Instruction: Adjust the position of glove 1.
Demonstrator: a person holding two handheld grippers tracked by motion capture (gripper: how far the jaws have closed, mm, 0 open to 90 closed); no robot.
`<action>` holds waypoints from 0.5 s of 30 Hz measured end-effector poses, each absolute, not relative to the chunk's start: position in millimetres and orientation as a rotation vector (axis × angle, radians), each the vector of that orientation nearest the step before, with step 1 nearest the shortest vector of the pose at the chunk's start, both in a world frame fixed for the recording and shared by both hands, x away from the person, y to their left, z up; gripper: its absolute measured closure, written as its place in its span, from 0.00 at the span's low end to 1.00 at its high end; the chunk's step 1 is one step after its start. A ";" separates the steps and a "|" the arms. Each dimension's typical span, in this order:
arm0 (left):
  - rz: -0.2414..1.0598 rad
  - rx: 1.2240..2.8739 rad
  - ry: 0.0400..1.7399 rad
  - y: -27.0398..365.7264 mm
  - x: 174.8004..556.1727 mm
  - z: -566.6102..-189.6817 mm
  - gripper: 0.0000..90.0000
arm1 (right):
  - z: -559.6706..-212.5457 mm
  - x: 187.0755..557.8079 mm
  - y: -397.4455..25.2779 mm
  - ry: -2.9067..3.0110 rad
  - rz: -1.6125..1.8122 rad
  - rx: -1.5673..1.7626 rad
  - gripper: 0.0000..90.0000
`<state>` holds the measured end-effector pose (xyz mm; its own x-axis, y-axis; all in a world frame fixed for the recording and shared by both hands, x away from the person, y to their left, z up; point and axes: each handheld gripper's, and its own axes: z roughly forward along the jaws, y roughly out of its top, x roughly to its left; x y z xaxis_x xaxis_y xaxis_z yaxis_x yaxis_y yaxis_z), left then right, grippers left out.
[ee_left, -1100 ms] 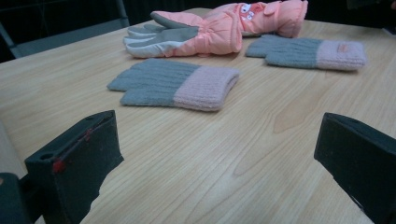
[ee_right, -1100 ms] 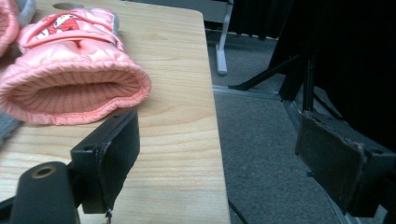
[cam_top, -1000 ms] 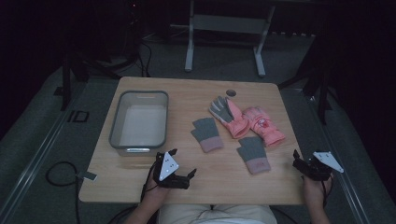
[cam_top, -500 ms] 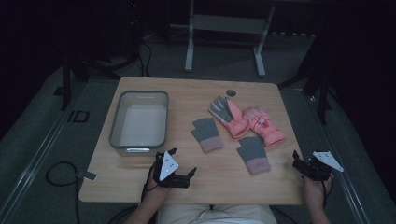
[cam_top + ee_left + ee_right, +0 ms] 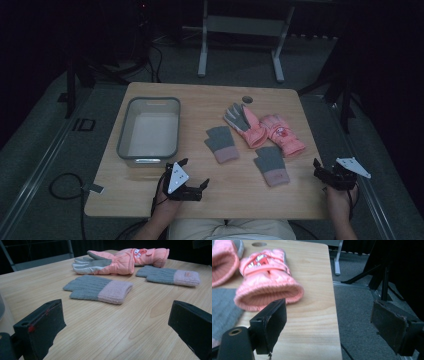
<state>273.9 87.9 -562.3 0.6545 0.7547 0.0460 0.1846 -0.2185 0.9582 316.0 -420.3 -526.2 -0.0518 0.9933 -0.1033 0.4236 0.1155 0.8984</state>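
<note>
moved: almost nothing since a second ago.
left hand-held gripper (image 5: 192, 176): spread, empty, lower centre.
right hand-held gripper (image 5: 320, 172): spread, empty, lower right.
gloves (image 5: 222, 143): all four on counter (image 5: 200, 105).
bin (image 5: 123, 135): empty; nothing begun.

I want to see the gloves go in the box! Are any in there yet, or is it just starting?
Just starting. The grey bin looks empty. All four gloves lie on the table: two knit gloves and two pink ski gloves. The left gripper and right gripper are open, holding nothing. Probably every glove is left to do.
</note>
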 end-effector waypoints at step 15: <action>0.639 1.745 0.759 87.8 273.3 -562.4 0.00 | -471.6 322.8 -417.8 1.555 0.978 1.382 0.14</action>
